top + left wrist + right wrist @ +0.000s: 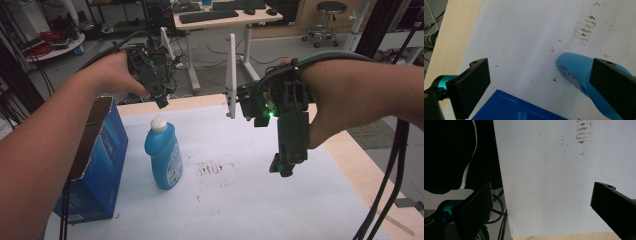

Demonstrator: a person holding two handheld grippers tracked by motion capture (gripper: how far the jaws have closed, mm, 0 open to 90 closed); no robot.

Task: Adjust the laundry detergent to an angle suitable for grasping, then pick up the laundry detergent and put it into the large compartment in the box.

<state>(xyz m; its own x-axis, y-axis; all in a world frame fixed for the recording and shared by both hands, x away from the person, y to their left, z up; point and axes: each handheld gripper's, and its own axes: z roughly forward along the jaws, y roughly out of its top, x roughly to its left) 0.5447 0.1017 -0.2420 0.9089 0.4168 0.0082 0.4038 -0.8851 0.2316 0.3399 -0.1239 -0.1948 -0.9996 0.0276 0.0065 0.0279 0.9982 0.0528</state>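
High view: blue bottle apparently upright beside blue box.

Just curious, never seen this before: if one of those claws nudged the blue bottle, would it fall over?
Probably, if pushed high: the bottle stands upright, tall and narrow on the white mat. Its smooth, curved plastic looks slippery to squeeze. Blue to the neck, it seems full, so likely heavy.

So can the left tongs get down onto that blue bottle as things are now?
Probably yes. The left tongs hang open just above the blue bottle, nothing between them; the blue box stands apart beside it.
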